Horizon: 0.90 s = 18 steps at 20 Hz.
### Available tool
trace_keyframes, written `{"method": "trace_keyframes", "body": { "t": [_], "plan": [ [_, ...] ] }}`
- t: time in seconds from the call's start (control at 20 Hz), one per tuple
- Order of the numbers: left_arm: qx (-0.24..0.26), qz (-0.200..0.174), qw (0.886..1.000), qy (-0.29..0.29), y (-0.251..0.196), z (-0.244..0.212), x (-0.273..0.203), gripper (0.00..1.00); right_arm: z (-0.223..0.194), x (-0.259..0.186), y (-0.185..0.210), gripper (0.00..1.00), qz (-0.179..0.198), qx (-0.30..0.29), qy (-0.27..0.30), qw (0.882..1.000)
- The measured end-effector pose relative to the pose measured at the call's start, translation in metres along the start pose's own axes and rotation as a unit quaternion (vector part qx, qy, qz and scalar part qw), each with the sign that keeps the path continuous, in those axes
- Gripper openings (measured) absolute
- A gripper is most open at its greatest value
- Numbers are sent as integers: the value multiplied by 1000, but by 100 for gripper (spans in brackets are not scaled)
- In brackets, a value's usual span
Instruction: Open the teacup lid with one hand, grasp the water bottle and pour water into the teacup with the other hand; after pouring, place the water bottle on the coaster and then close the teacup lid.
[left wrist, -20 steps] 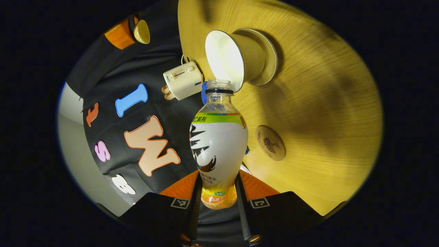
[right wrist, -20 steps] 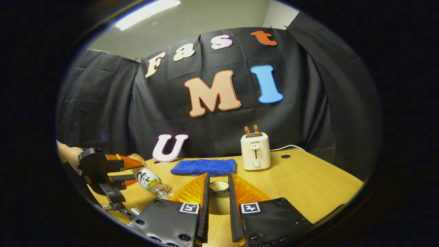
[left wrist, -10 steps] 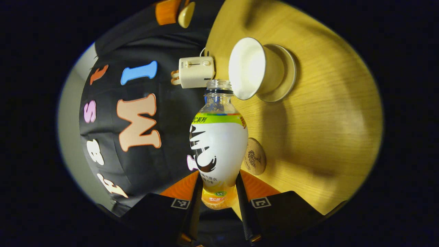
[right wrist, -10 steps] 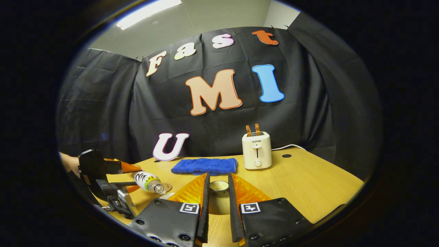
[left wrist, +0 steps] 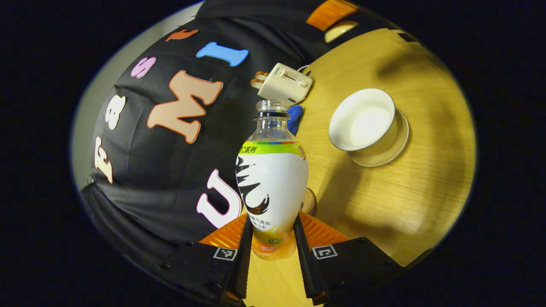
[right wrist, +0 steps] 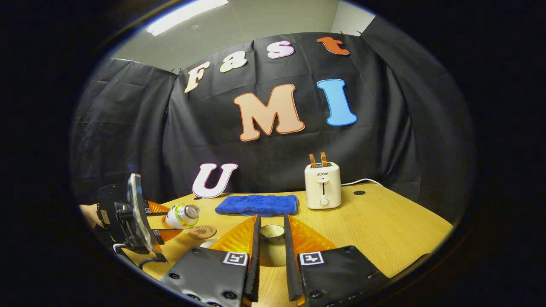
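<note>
My left gripper [left wrist: 272,221] is shut on the lower part of an uncapped water bottle [left wrist: 272,179] with a white, green and orange label. In the right gripper view the bottle [right wrist: 181,215] lies roughly level in the air, mouth pointing right, above the round brown coaster [right wrist: 202,231]. The white teacup [left wrist: 362,121] stands open on its saucer [left wrist: 392,149], to the right of the bottle's mouth and apart from it. My right gripper [right wrist: 271,221] is shut on the cream teacup lid [right wrist: 272,233], held above the table. That lid [left wrist: 341,29] also shows far off in the left gripper view.
A white toaster [right wrist: 323,185] with two slices and a folded blue towel [right wrist: 256,204] sit at the back of the wooden table [right wrist: 384,226]. The left gripper [right wrist: 128,217] and a hand are at the table's left edge.
The bottle has swung back from its mouth-down tilt over the teacup to roughly level, and its mouth has moved away from the cup's rim. The right gripper and lid have hardly moved.
</note>
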<state>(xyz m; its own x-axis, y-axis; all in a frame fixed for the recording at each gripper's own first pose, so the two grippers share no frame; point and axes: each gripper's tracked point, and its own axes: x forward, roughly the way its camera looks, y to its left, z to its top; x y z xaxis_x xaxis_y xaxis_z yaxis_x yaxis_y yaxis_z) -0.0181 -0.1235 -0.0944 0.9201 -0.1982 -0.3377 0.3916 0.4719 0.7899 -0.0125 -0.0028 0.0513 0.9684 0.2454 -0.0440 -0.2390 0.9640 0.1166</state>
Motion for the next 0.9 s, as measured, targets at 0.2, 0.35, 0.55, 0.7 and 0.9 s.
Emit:
{"method": "trace_keyframes", "body": {
  "t": [0.2,0.35,0.55,0.7,0.9],
  "plan": [
    [-132,-5,991,-6,-15,9,7,49,-2,0,6,29,5,-3,2,1000],
    [-207,-16,978,-12,-24,17,8,49,-5,2,8,31,8,-6,5,1000],
    [-248,-11,969,-16,-23,19,13,46,-7,3,9,30,8,-7,8,1000],
    [-296,-19,955,-28,-27,28,13,49,-13,5,8,30,8,-6,15,1000],
    [-368,-13,928,-51,-30,36,16,46,-14,6,8,31,9,-7,16,1000]
  ]
}}
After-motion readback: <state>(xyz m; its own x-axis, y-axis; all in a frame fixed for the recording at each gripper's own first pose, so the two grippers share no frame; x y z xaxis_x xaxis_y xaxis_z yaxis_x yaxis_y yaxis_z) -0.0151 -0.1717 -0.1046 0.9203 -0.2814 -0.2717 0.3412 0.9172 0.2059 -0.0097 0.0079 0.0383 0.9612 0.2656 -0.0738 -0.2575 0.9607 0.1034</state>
